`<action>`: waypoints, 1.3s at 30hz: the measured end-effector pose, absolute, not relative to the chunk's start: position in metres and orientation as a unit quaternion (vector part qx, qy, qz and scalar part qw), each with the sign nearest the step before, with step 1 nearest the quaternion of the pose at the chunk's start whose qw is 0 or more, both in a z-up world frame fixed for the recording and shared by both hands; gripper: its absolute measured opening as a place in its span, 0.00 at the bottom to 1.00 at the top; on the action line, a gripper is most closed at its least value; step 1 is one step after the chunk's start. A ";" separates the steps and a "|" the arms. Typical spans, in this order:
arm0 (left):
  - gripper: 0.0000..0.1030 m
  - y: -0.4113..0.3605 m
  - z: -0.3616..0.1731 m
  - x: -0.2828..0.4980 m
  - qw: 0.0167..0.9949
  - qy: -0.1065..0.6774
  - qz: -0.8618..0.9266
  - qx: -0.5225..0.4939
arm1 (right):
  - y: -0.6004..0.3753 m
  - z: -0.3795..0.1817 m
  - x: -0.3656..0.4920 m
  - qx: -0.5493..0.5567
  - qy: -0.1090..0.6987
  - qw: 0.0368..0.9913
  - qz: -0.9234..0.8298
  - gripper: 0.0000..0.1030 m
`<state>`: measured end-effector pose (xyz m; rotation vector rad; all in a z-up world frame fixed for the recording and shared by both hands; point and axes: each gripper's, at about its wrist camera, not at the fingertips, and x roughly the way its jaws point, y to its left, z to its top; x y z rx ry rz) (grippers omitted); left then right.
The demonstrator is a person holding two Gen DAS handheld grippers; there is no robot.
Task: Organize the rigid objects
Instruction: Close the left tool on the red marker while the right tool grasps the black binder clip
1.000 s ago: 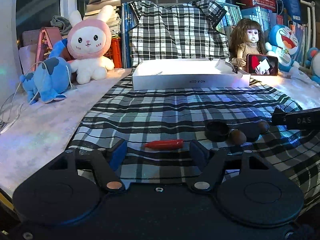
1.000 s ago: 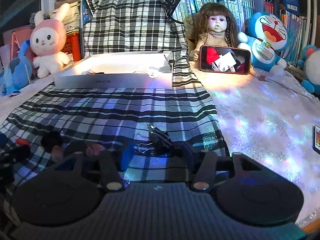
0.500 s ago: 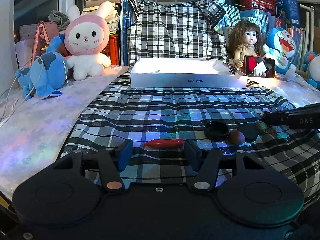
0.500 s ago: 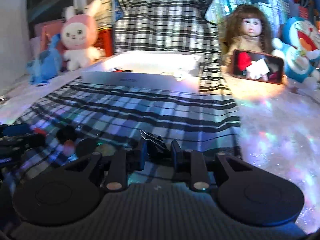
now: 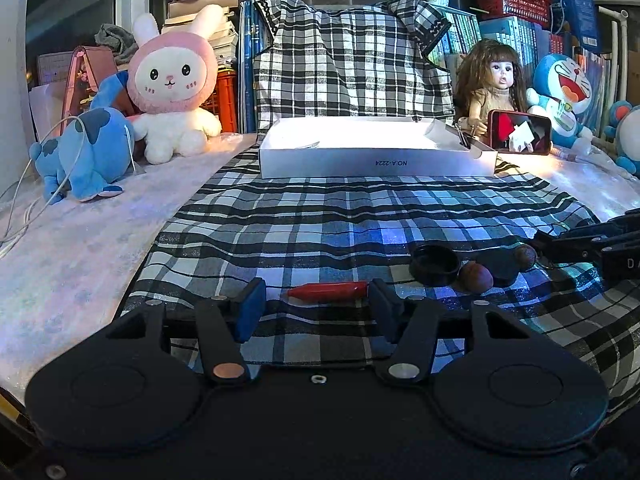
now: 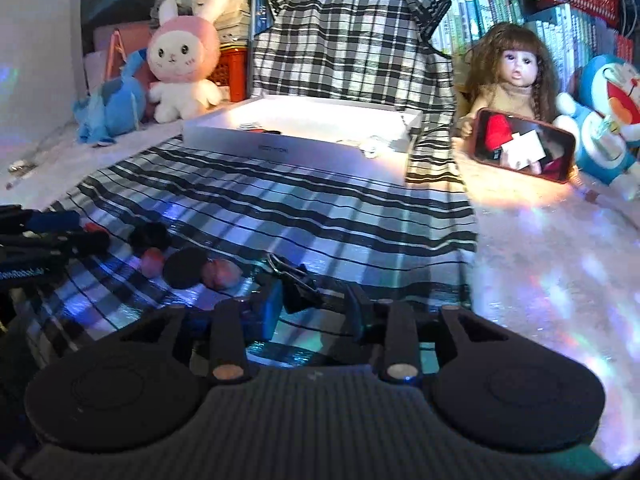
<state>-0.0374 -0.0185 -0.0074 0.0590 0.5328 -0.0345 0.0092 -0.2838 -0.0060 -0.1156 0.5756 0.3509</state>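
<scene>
The checked cloth (image 5: 360, 216) covers the middle of the tabletop (image 5: 80, 248), and the white box (image 5: 376, 152) sits at its far end. Only the right wrist view looks into the box, showing small items on its floor. In front of the box, the left tongs (image 5: 316, 304) stand spread around the red pen (image 5: 328, 290), their pads apart from it. Right of the pen lie a black cap (image 5: 434, 265) and brown nuts (image 5: 475, 277). Only the right view shows the black binder clip (image 6: 298, 286) between the right tongs (image 6: 316, 312); whether they pinch it I cannot tell.
</scene>
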 end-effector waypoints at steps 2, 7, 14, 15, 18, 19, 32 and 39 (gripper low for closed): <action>0.54 -0.019 -0.008 -0.038 0.964 0.263 -0.017 0.029 | -0.286 -0.006 0.010 -0.058 0.285 0.943 0.160 0.54; 0.54 -0.018 -0.008 -0.037 0.964 0.263 -0.019 0.029 | -0.289 -0.005 0.013 -0.068 0.289 0.945 0.138 0.59; 0.54 -0.019 -0.008 -0.036 0.964 0.264 -0.021 0.029 | -0.291 -0.003 0.011 -0.104 0.297 0.941 0.127 0.65; 0.54 -0.019 -0.008 -0.035 0.964 0.264 -0.021 0.029 | -0.292 -0.003 0.012 -0.107 0.297 0.941 0.122 0.66; 0.54 -0.019 -0.008 -0.036 0.964 0.263 -0.022 0.028 | -0.295 -0.003 0.013 -0.106 0.297 0.944 0.100 0.66; 0.54 -0.019 -0.008 -0.036 0.964 0.263 -0.022 0.028 | -0.296 -0.003 0.013 -0.103 0.297 0.945 0.093 0.66; 0.54 -0.026 -0.009 -0.033 0.964 0.264 -0.026 0.019 | -0.294 0.004 0.012 0.002 0.307 0.943 0.130 0.66; 0.41 -0.025 -0.010 -0.032 0.964 0.262 -0.030 0.014 | -0.283 -0.001 0.015 0.033 0.294 0.950 0.100 0.66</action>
